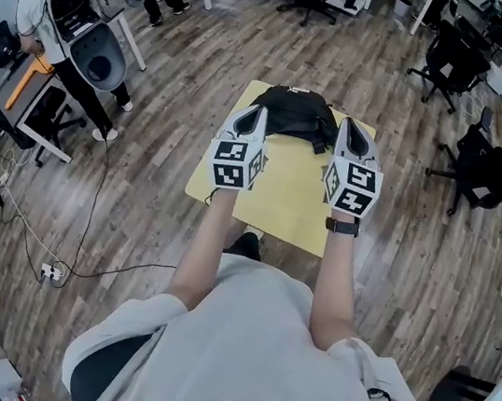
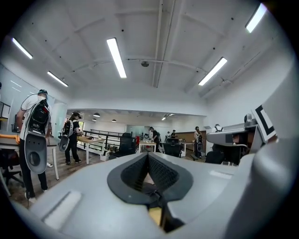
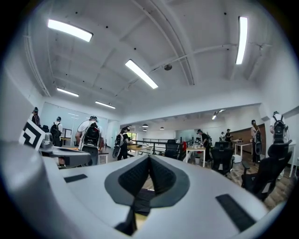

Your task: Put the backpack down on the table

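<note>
Black backpack (image 1: 293,114) lies on the far end of the yellow table (image 1: 275,199), slumped low, resting on the tabletop.

Head view: the left gripper (image 1: 259,113) and the right gripper (image 1: 345,125) are held side by side over the table, one at each flank of the backpack. The pack sits between the two tips, just beside both. Cannot tell from here whether either tip touches the fabric.

Left gripper view: jaws together, ribbed dark pads (image 2: 135,173) meeting at the tip, nothing clamped between them. Yellow tabletop shows through the slot beneath.

Right gripper view: jaws likewise closed tip to tip, nothing held.

Both gripper views look out level across the office. Wood-plank floor (image 1: 413,249) surrounds the table. Black watch (image 1: 342,225) on the right wrist.
</note>
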A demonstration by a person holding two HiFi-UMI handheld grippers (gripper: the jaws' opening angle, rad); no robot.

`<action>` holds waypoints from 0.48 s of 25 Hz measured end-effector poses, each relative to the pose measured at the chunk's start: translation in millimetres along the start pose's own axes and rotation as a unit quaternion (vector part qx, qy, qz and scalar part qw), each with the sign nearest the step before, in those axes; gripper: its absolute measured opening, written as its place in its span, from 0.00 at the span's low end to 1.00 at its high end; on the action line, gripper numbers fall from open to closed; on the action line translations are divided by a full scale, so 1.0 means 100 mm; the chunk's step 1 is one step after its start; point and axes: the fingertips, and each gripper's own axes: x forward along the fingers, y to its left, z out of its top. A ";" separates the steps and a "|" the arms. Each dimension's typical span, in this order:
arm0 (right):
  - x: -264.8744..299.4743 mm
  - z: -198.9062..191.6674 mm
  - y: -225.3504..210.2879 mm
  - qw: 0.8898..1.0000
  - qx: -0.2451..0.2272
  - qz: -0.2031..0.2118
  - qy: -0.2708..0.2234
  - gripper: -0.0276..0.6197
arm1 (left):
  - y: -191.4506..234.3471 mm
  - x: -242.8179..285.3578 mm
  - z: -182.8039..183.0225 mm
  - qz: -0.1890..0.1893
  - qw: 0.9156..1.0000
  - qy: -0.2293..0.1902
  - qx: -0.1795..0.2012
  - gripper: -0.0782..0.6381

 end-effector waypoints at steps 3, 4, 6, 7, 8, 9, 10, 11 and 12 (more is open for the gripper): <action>0.00 0.06 0.03 1.000 0.001 -0.001 -0.006 0.06 | 0.00 -0.03 0.11 -0.003 1.000 -0.012 0.006 0.12; 0.00 0.07 0.04 1.000 0.001 0.000 -0.007 0.06 | 0.00 -0.04 0.14 -0.003 1.000 -0.014 0.009 0.12; 0.00 0.07 0.06 1.000 0.002 0.001 -0.006 0.06 | -0.01 -0.05 0.16 -0.006 1.000 -0.014 0.011 0.12; 0.00 0.06 0.06 1.000 0.003 0.003 -0.004 0.06 | -0.02 -0.05 0.16 -0.008 1.000 -0.013 0.009 0.12; 0.00 0.04 0.05 1.000 0.005 0.005 -0.002 0.06 | -0.04 -0.04 0.16 -0.012 1.000 -0.012 0.004 0.12; 0.01 0.03 0.04 1.000 0.010 0.008 0.000 0.06 | -0.06 -0.03 0.16 -0.017 1.000 -0.012 -0.003 0.12; 0.02 0.01 0.03 1.000 0.016 0.011 0.001 0.06 | -0.09 -0.02 0.17 -0.021 1.000 -0.012 -0.007 0.12; 0.02 0.00 0.02 1.000 0.023 0.013 0.001 0.06 | -0.11 -0.01 0.18 -0.024 1.000 -0.013 -0.008 0.12; 0.03 -0.01 0.01 0.999 0.028 0.015 0.001 0.06 | -0.13 0.00 0.19 -0.026 1.000 -0.014 -0.006 0.12</action>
